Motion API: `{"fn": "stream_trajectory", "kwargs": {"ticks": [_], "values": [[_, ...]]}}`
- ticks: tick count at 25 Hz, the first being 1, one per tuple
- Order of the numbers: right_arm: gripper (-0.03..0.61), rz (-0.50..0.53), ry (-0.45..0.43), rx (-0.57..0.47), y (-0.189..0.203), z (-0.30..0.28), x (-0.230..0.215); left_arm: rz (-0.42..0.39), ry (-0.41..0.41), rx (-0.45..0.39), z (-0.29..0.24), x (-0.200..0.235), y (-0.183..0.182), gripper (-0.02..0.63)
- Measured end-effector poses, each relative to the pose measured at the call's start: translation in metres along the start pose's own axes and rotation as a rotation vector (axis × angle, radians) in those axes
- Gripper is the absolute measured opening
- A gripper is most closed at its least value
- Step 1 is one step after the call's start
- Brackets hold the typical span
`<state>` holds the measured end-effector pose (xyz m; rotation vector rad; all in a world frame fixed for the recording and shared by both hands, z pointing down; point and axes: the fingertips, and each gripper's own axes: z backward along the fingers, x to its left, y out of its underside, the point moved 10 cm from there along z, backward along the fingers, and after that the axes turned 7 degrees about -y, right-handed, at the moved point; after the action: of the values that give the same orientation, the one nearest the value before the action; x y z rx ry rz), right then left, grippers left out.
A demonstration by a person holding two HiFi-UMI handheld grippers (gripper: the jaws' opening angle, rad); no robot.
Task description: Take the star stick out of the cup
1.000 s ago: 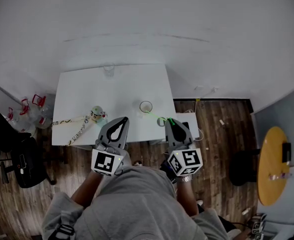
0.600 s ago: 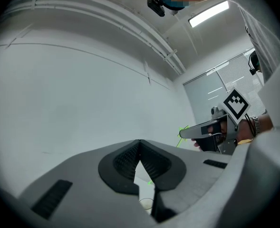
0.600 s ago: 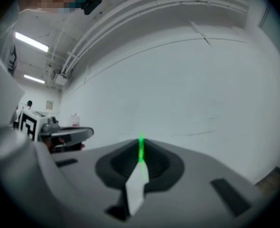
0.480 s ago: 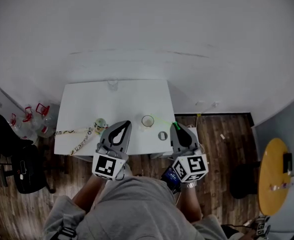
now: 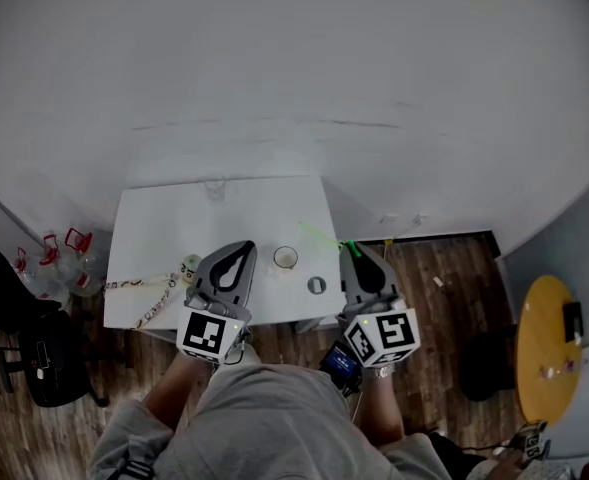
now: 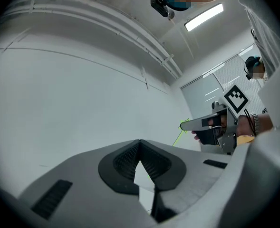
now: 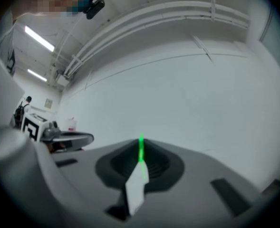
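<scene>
In the head view a small white cup [image 5: 286, 258] stands on the white table [image 5: 164, 228] near its front edge. My right gripper [image 5: 346, 247] is shut on the thin green star stick [image 5: 322, 235], which points up and to the left, clear of the cup. In the right gripper view the stick [image 7: 140, 152] runs out between the closed jaws of the right gripper [image 7: 140, 142]. My left gripper [image 5: 244, 245] hovers just left of the cup, shut and empty. The left gripper view shows the left gripper [image 6: 140, 141] tilted up toward the wall, with the right gripper [image 6: 187, 126] and stick [image 6: 179, 133] at the right.
A small dark ring [image 5: 317, 285] lies right of the cup. A patterned lanyard [image 5: 139, 286] with a small roll [image 5: 189, 265] lies at the table's front left, and a clear cup [image 5: 214, 186] stands at the back edge. A black chair [image 5: 19, 313] is left, a yellow round table [image 5: 544, 338] right.
The right gripper has lifted the green stick up and away from the cup. Both grippers have risen and the table has shifted lower in the head view.
</scene>
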<state>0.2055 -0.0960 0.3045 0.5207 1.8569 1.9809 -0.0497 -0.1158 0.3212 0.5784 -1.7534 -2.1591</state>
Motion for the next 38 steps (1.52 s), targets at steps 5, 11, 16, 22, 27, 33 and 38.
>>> {"fn": "stream_trajectory", "kwargs": {"ticks": [5,11,16,22,27,33,38], "values": [[0.046,0.028,0.006,-0.029,-0.012,-0.001,-0.002,-0.005,0.006,0.012,-0.007,0.0,-0.004,0.031],[0.046,0.058,0.013,-0.041,-0.021,0.002,0.0,-0.019,0.013,0.011,-0.008,0.0,-0.007,0.031],[0.046,0.05,0.016,-0.041,-0.019,0.0,0.003,-0.016,0.006,0.008,-0.008,0.003,-0.01,0.031],[0.046,0.034,0.017,-0.021,-0.011,-0.005,0.004,-0.023,0.005,0.024,-0.007,0.006,-0.004,0.031],[0.046,0.024,0.018,-0.015,-0.008,-0.008,0.002,0.016,-0.008,0.045,-0.007,0.007,-0.002,0.031],[0.046,0.028,0.022,-0.016,-0.008,-0.012,0.0,-0.025,0.013,0.044,-0.011,0.008,0.005,0.031],[0.046,0.027,0.026,-0.018,-0.007,-0.011,-0.001,0.022,0.009,0.05,-0.012,0.005,0.004,0.031]]}}
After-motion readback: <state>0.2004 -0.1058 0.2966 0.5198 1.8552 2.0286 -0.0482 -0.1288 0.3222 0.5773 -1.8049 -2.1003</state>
